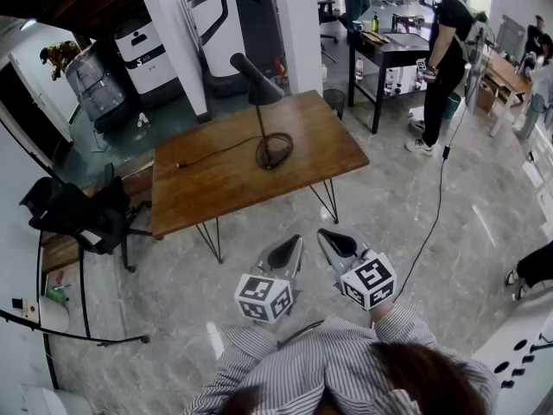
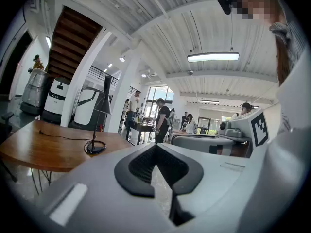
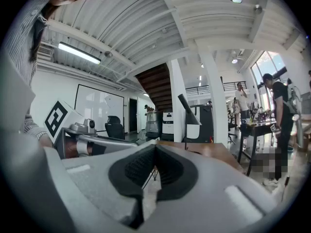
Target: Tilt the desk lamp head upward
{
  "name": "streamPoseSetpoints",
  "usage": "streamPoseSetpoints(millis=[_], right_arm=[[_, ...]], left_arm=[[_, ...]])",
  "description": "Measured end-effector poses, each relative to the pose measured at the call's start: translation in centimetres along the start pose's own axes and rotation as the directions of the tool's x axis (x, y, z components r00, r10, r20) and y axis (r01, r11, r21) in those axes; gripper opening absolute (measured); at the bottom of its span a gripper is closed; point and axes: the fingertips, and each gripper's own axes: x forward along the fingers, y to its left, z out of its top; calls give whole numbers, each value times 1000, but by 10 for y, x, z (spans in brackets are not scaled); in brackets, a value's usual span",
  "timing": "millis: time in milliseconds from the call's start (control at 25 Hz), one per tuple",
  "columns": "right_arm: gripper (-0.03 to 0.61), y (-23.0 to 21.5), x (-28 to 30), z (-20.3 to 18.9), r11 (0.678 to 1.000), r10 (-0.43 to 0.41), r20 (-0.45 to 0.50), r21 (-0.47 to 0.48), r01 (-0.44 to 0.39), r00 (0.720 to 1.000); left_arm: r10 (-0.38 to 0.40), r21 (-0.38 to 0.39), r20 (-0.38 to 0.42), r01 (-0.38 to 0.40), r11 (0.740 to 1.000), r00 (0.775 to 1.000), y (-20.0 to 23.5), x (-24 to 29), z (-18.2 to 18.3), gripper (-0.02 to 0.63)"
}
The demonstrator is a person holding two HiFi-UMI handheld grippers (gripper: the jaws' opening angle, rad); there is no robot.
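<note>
Clearly both tools are idle: the left gripper (image 1: 296, 240) and the right gripper (image 1: 323, 233) hover side by side at lower centre of the head view, each with its jaws pressed together on nothing, over the floor and well apart from the wooden surface (image 1: 216, 193). Farther up, at centre frame, the black desk lamp (image 1: 262, 93) stands upright on that surface, its ring base (image 1: 274, 150) near the far right edge and its cone head (image 1: 252, 76) sloping downward.
</note>
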Motion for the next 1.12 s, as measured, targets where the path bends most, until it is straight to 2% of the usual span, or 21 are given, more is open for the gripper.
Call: streamPoseSetpoints(millis=[200, 680, 960, 1120], right_arm=[[2, -7, 3, -1, 1000, 4, -1, 1, -4, 1000], [2, -20, 8, -4, 999, 20, 8, 27, -20, 1000], [2, -41, 11, -2, 999, 54, 41, 1, -54, 998], [2, -60, 13, -1, 998, 66, 54, 4, -67, 996]], left_arm=[[-21, -34, -9, 20, 999, 1000, -1, 8, -2, 5], [-5, -45, -22, 4, 999, 1000, 3, 20, -7, 5], [-2, -65, 12, 3, 998, 1000, 5, 40, -4, 6], [35, -36, 4, -35, 999, 999, 10, 55, -5, 6]])
